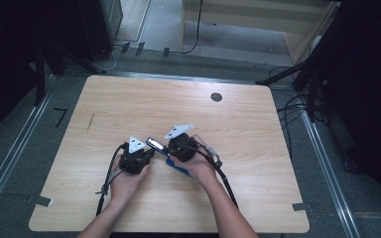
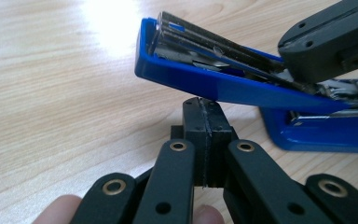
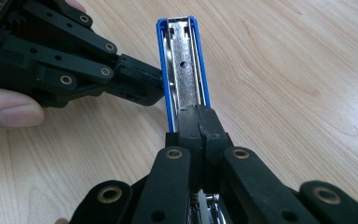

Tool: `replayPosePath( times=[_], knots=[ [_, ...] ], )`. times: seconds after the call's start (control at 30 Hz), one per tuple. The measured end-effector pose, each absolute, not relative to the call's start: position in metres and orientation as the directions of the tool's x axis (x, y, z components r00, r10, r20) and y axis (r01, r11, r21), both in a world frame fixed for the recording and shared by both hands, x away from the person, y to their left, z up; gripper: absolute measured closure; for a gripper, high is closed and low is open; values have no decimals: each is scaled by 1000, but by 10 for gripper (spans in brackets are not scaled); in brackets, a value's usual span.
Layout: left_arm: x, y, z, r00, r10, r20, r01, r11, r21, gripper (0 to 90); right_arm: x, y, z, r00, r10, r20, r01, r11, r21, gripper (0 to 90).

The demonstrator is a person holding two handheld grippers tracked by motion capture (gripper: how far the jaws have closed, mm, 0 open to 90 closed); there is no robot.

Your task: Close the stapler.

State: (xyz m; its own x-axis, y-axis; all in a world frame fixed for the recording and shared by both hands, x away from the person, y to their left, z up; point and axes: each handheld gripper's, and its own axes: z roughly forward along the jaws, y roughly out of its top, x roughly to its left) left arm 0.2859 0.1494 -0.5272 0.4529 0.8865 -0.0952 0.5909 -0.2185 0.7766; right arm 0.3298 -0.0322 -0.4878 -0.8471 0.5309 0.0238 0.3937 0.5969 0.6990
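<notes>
— Where is your stapler (image 2: 223, 86) right now?

— Near the middle of the bench (image 1: 129, 99), between your two hands. It is blue, and its top half is swung up, so the metal staple channel (image 3: 185, 70) lies bare, facing up. In the left tool's view the blue base (image 2: 321, 133) sits flat on the wood while the raised arm slants up and away from it.

— What is your right tool (image 3: 199, 122) doing?

— Its jaws are pressed together over the raised arm, partway along the channel. The tips meet with no gap that I can see, so you look to be pinching the arm, though the exact contact is hidden under the jaws. In the high view your right hand (image 1: 198, 163) wraps that tool just right of the stapler.

— And your left tool (image 2: 207, 140)?

— Closed, tips together, with nothing between them. The tips sit just beneath the blue edge of the raised arm, touching it or nearly so; I cannot tell which. From the right tool's view, it comes in from the side against the arm's blue rim. Your left hand (image 1: 129, 181) holds it, with the cable (image 1: 106, 183) trailing back toward you.
</notes>
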Motion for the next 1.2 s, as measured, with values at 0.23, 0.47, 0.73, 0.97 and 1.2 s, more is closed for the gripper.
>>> replayPosePath(
  times=[0.23, 0.47, 0.73, 0.97, 1.2],
  knots=[
    [283, 146, -524, 468, 878, -100, 568, -213, 795, 900, 329, -35, -483, -844, 535, 31, 396, 583, 710, 900],
    [273, 145, -522, 501, 856, -128, 549, -199, 812, 900, 327, -36, -479, -850, 527, 17, 377, 585, 718, 900],
    [263, 126, -527, 583, 803, -121, 526, -259, 810, 900, 325, -41, -474, -847, 531, 22, 379, 575, 725, 900],
    [252, 104, -525, 656, 748, -101, 465, -295, 835, 900, 322, -48, -467, -844, 535, 29, 378, 557, 740, 900],
    [251, 90, -531, 695, 717, -47, 417, -349, 840, 900, 318, -55, -463, -844, 535, 24, 371, 552, 747, 900]
  ],
)
